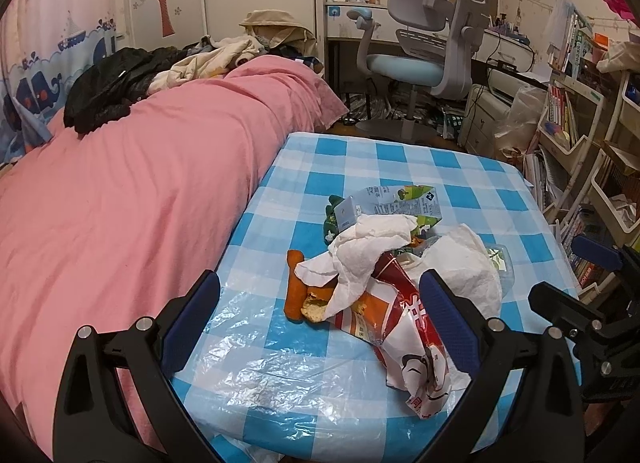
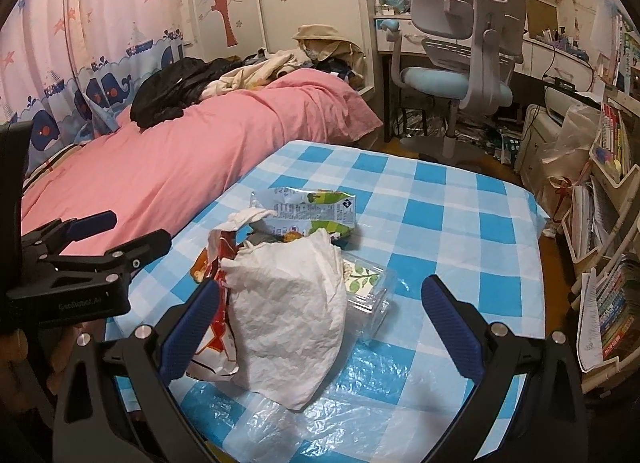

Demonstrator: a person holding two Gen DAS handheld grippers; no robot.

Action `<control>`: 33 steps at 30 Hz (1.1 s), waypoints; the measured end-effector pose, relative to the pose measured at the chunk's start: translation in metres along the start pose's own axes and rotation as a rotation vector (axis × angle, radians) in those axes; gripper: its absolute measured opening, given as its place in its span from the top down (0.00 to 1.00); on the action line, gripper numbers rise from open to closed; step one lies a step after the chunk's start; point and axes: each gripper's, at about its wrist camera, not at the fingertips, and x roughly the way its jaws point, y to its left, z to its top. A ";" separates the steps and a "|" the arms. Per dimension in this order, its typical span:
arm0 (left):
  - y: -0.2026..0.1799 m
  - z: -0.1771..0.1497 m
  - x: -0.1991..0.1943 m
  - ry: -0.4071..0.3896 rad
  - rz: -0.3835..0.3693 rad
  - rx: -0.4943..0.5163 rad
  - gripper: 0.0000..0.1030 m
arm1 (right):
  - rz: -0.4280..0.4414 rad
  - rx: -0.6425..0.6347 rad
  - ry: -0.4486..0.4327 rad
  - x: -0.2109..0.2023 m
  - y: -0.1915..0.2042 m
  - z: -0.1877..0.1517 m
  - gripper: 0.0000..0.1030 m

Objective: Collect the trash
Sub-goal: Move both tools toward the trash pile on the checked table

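Low in both views, the left gripper and right gripper stood with jaws wide, holding nothing. Nearest lay a thin clear plastic bag; mid-frame sat the trash: a crumpled white paper napkin over a red-and-white snack wrapper. Pinching only the napkin would likely leave the wrapper behind; crumbs from a bitten orange-crusted food stick might scatter toward the blue-checked tablecloth.

**Trash count on the desk**

Two white tissues. One red-and-white wrapper. One blue-green printed packet. One clear plastic box. One orange snack stick. One clear plastic bag flat on the desk. Two hand-held grippers.
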 end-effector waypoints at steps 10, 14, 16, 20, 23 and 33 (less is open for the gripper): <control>0.000 -0.002 0.001 0.003 -0.006 -0.002 0.07 | 0.008 -0.002 0.008 0.002 0.000 -0.001 0.06; 0.000 -0.002 0.002 0.002 -0.004 0.000 0.07 | 0.011 -0.008 0.013 0.004 0.001 -0.001 0.06; 0.000 -0.002 0.002 0.003 -0.004 0.000 0.07 | 0.013 -0.010 0.018 0.005 0.002 -0.002 0.06; 0.000 -0.002 0.002 0.003 -0.005 0.000 0.07 | 0.017 -0.012 0.026 0.006 0.002 -0.003 0.06; 0.000 -0.002 0.002 0.003 -0.004 0.000 0.07 | 0.020 -0.017 0.028 0.007 0.003 -0.003 0.06; 0.003 -0.004 0.005 -0.001 -0.001 -0.008 0.07 | 0.039 -0.018 0.044 0.014 0.002 -0.005 0.06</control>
